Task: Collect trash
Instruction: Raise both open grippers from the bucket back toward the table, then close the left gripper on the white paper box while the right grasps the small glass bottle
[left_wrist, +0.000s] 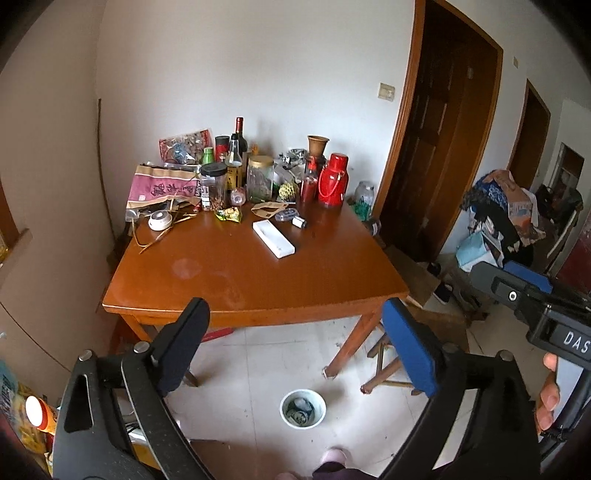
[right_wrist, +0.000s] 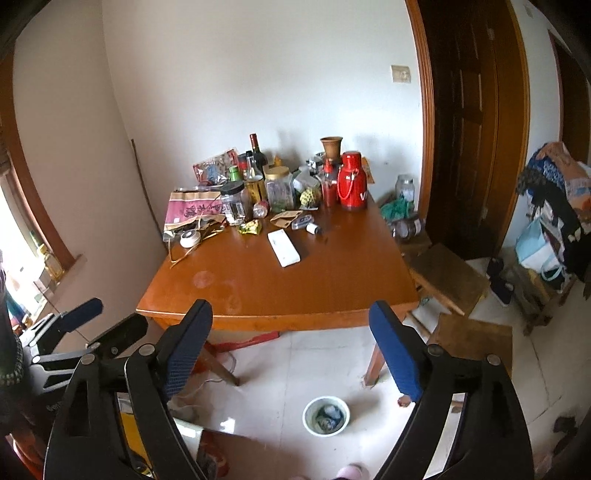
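Note:
A wooden table (left_wrist: 258, 280) (right_wrist: 314, 291) carries clutter at its far side. Loose trash there includes a green-yellow crumpled wrapper (left_wrist: 229, 214) (right_wrist: 250, 227), a brown paper packet (left_wrist: 269, 209) (right_wrist: 285, 218), a flat white box (left_wrist: 274, 239) (right_wrist: 283, 247) and a small clear plastic piece (left_wrist: 286, 215) (right_wrist: 301, 222). A white bowl (left_wrist: 303, 403) (right_wrist: 325, 415) holding crumpled scraps sits on the floor in front. My left gripper (left_wrist: 295, 347) is open and empty, short of the table's near edge. My right gripper (right_wrist: 290, 347) is open and empty, likewise short of the table; it also shows in the left wrist view (left_wrist: 517, 284).
Jars, bottles, a red thermos (left_wrist: 333, 179) (right_wrist: 351, 181) and a pink paper bag (left_wrist: 162, 186) (right_wrist: 192, 208) crowd the table's back. Wooden stools (right_wrist: 448, 277) stand to the right. A pile of clothes and bags (left_wrist: 509, 210) (right_wrist: 554, 214) lies beyond. Dark doors (left_wrist: 443, 129) are at right.

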